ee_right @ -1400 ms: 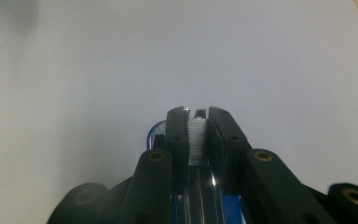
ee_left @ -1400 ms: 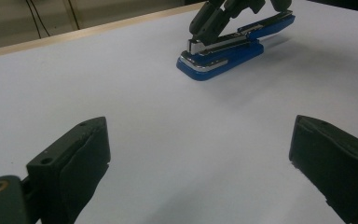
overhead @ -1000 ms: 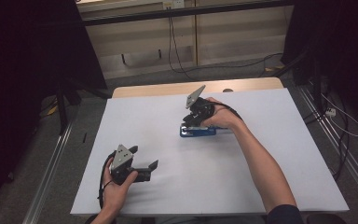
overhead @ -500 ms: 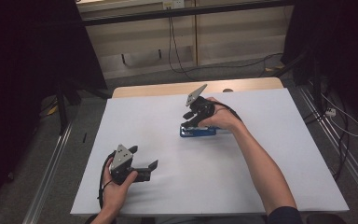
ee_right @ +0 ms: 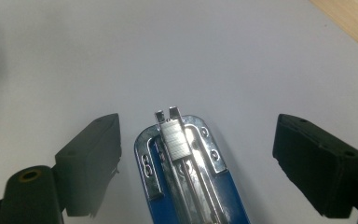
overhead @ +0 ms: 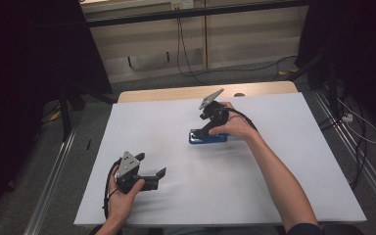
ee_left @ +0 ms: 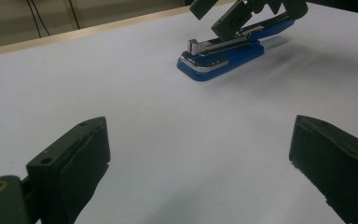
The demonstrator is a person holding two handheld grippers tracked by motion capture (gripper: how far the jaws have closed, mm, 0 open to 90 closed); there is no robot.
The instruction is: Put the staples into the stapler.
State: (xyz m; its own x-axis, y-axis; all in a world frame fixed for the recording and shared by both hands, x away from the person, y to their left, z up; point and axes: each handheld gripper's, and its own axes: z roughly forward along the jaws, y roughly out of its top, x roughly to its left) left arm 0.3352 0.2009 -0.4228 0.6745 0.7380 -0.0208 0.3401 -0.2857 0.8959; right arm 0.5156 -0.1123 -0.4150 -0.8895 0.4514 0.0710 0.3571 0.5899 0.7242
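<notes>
The right gripper (overhead: pixel 203 131) stands over the blue stapler (overhead: pixel 208 138), its jaws spread wide and just now opening, one on each side of the stapler without pressing it. In the right gripper view the stapler (ee_right: pixel 186 182) lies between them, top swung up, a strip of staples (ee_right: pixel 175 140) bare in the metal channel. It rests toward the far middle of the white table (overhead: pixel 284 161). The left gripper (overhead: pixel 152 172), near the front edge and well apart, has its jaws spread with nothing between them.
</notes>
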